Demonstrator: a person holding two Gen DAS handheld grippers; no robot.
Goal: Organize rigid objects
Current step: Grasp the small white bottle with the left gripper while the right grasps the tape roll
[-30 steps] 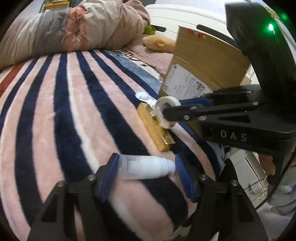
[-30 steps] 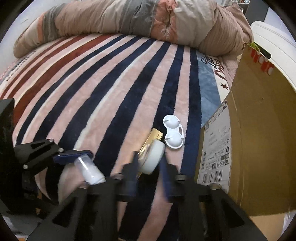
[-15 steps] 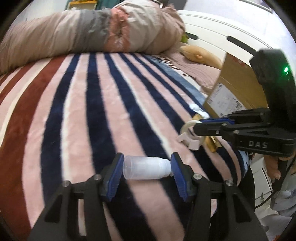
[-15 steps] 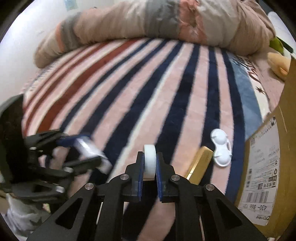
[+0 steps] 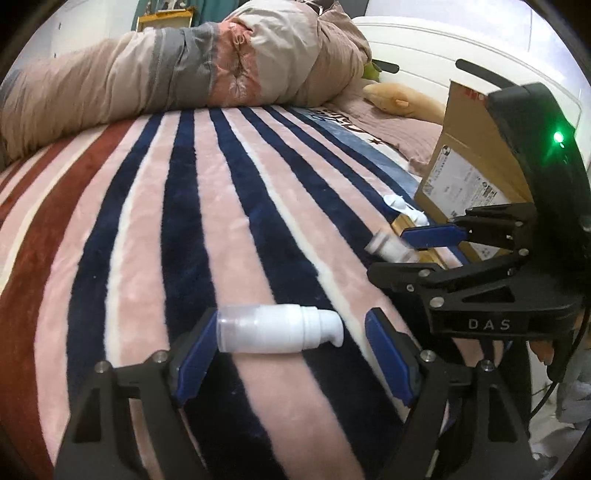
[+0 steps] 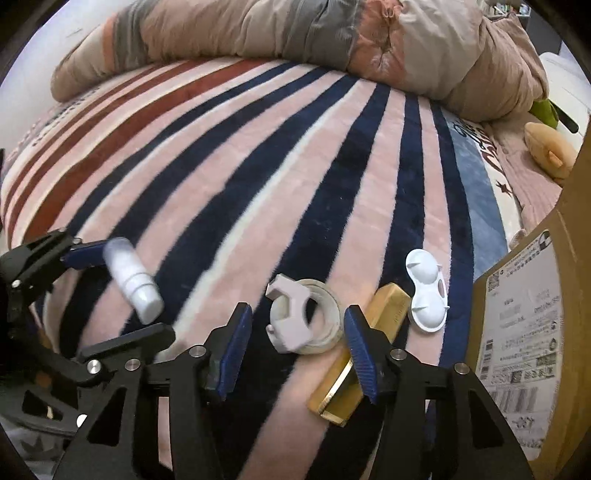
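Note:
A small white pump bottle (image 5: pixel 279 328) lies on its side on the striped blanket between the open jaws of my left gripper (image 5: pixel 291 350); its base touches the left pad, its nozzle is clear of the right pad. It also shows in the right wrist view (image 6: pixel 133 280). A white tape roll in its dispenser (image 6: pixel 304 321) lies flat on the blanket between the open jaws of my right gripper (image 6: pixel 295 345). A gold bar-shaped box (image 6: pixel 373 332) and a white contact lens case (image 6: pixel 426 293) lie just right of it.
A cardboard box (image 6: pixel 535 314) with a shipping label stands at the right. A rumpled duvet (image 6: pixel 295 33) lies along the far side of the bed. A plush toy (image 5: pixel 402 98) rests near the white headboard.
Both grippers have opened. The left let the pump bottle go onto the blanket. The right released the tape roll, which now lies flat beside the gold box.

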